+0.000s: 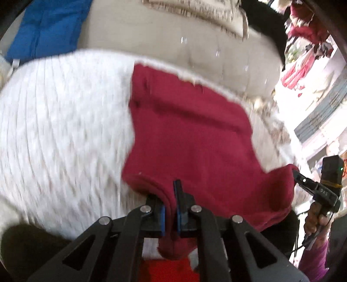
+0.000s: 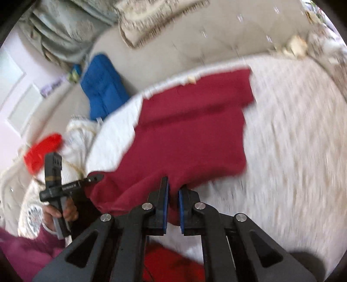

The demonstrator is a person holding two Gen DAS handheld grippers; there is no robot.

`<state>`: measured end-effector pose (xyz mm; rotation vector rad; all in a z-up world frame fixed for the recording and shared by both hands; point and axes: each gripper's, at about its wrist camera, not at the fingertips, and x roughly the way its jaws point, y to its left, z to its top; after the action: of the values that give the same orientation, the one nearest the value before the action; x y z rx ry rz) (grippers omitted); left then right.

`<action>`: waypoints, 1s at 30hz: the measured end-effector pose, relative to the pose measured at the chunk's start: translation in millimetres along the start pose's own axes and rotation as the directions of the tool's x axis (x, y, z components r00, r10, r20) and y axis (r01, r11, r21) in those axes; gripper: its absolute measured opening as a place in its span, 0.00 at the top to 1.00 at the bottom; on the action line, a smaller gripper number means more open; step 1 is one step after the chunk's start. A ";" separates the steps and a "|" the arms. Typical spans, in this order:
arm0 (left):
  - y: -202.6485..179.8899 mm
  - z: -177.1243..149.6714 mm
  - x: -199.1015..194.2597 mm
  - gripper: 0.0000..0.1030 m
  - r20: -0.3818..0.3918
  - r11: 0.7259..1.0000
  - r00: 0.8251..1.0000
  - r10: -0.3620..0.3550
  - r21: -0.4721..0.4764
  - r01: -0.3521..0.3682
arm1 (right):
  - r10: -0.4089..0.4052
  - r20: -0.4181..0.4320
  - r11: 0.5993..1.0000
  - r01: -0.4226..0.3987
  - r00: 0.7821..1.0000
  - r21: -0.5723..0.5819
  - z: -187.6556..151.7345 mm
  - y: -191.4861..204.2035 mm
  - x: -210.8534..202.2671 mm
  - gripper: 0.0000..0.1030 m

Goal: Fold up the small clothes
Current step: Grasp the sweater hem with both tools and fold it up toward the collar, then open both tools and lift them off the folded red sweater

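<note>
A dark red garment (image 1: 190, 134) lies stretched over a white ribbed blanket (image 1: 60, 130); it also shows in the right wrist view (image 2: 186, 130). My left gripper (image 1: 170, 195) is shut on the garment's near left edge, cloth pinched between its blue pads. My right gripper (image 2: 172, 193) is shut on the garment's near right edge. Each gripper shows in the other's view, the right gripper (image 1: 298, 176) at the far right and the left gripper (image 2: 98, 177) at the left, both at the garment's near corners. The near edge is lifted off the blanket.
A beige sofa back (image 1: 173, 39) with a fringed cushion (image 2: 156, 19) stands behind the blanket. A blue padded item (image 2: 102, 89) lies at the back left. A bright red cloth (image 2: 41, 151) lies to the left. More red fabric (image 2: 173, 266) hangs below the grippers.
</note>
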<state>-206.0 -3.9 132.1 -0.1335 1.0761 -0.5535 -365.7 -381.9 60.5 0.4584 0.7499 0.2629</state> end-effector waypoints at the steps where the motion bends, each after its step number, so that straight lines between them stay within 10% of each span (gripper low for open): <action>1: -1.5 17.0 -2.4 0.93 0.026 1.000 1.000 -0.015 -0.004 0.015 | -0.008 0.025 1.000 0.008 1.000 -0.011 10.6 1.5 -0.1 1.00; 8: 0.2 108.9 24.1 0.94 0.149 0.999 0.988 0.029 -0.030 -0.024 | -0.083 0.162 0.996 0.079 0.983 0.031 105.7 -15.6 39.6 1.00; 19: 38.4 203.0 143.5 0.89 0.101 0.988 0.995 0.018 -0.157 -0.001 | -0.214 0.080 0.971 0.203 0.974 0.127 192.3 -81.0 143.8 1.00; 25: 54.7 208.3 142.7 0.48 0.116 0.979 0.992 -0.044 -0.193 0.066 | -0.227 0.173 0.960 0.190 0.958 0.207 194.9 -106.9 125.9 0.82; 28: 49.5 204.5 121.3 0.19 0.229 0.982 0.971 0.060 -0.189 -0.016 | -0.196 0.186 0.973 0.167 0.963 0.160 181.6 -97.2 107.9 0.83; 30: 46.5 202.7 115.8 0.18 0.266 0.984 0.960 0.087 -0.171 -0.042 | -0.193 0.154 0.980 0.184 0.969 0.070 171.6 -81.6 111.1 0.83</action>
<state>26.6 -53.2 120.5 -0.3092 0.8523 -0.3741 -160.8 -462.2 64.7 0.4515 0.6390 0.0259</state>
